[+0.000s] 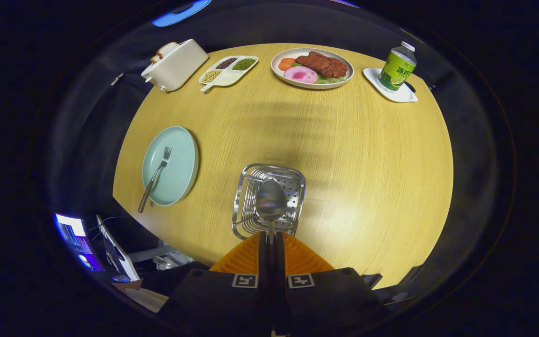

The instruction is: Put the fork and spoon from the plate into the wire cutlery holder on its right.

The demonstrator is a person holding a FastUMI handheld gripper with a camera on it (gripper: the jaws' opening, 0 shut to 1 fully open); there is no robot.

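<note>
The plate (170, 166) is pale green and lies on the wooden table (367, 154) at ten o'clock from the gripper (271, 236). The fork (154, 178) rests on the plate, tines toward twelve o'clock, with its handle overhanging the near rim. At centre, the gripper fingers are pressed together and pinch the handle of the spoon (271, 202). The spoon is polished steel, and its bowl points toward twelve o'clock, directly over the wire cutlery holder (269, 199), a chrome basket with a perforated base. The step in hand appears to be the spoon deposit. The next move likely calls for lowering the spoon into the holder and spreading the fingers, then travelling to ten o'clock for the fork.
</note>
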